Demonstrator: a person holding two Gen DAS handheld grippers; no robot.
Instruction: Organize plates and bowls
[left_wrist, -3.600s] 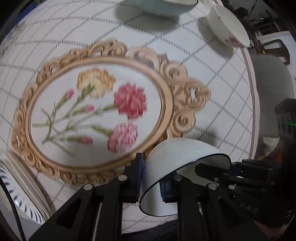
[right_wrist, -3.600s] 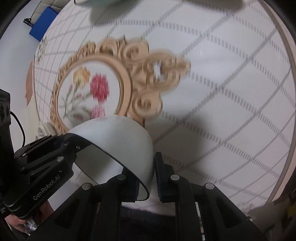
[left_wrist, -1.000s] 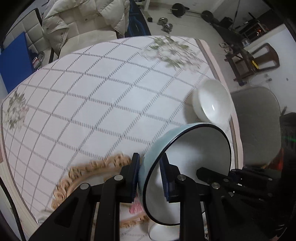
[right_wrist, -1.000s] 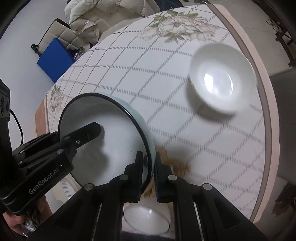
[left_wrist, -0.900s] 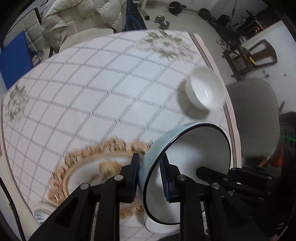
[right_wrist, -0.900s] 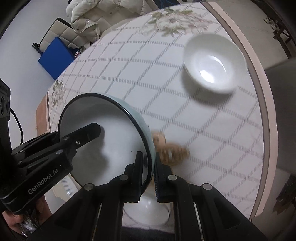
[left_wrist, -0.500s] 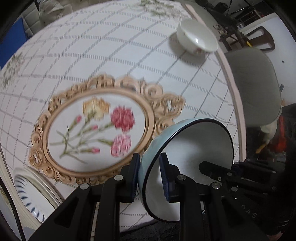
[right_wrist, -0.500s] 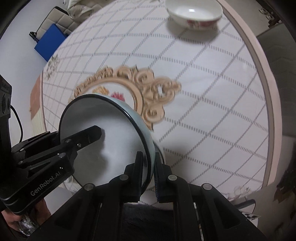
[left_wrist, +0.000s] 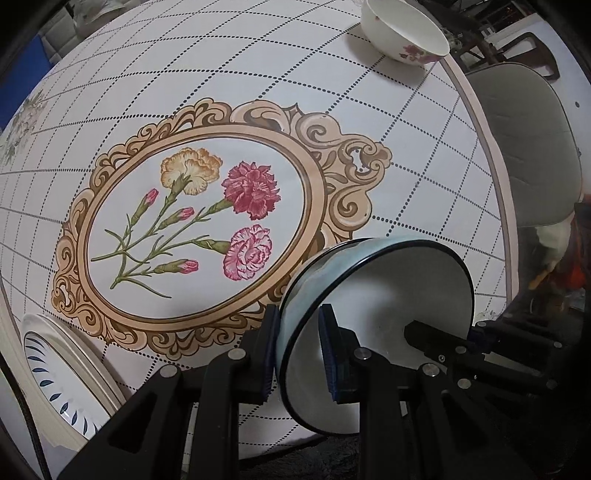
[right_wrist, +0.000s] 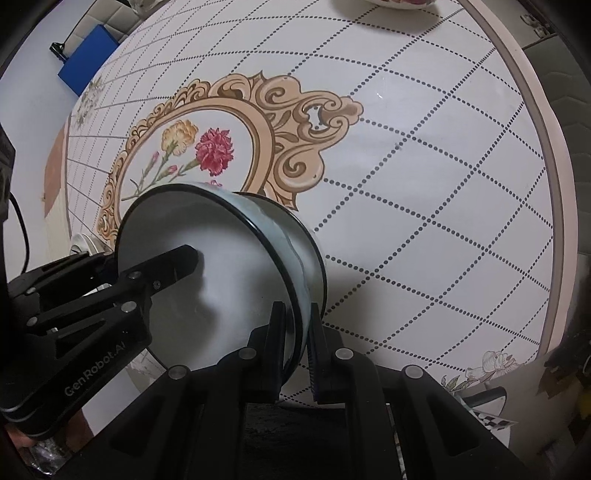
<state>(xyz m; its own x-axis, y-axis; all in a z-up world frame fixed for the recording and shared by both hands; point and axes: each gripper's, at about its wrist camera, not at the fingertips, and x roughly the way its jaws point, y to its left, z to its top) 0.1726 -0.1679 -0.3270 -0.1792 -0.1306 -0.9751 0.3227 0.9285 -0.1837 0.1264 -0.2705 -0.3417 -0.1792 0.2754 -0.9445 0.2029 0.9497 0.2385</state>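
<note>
We see the big bowl (left_wrist: 380, 291) held tilted above the surface's (left_wrist: 424, 147) near edge between our left tool (left_wrist: 297, 349) and right tool (right_wrist: 295, 345); a small bowl (left_wrist: 406, 31) sits far right, a plate (left_wrist: 55, 373) near left.

You've got the pale blue bowl (left_wrist: 380, 295), black rim, white inside, tipped on its side just above the bench. White floral bowl (left_wrist: 404, 33) sits upright at far edge. Blue-leaf plate (left_wrist: 55, 373) lies flat, near-left edge.
</note>
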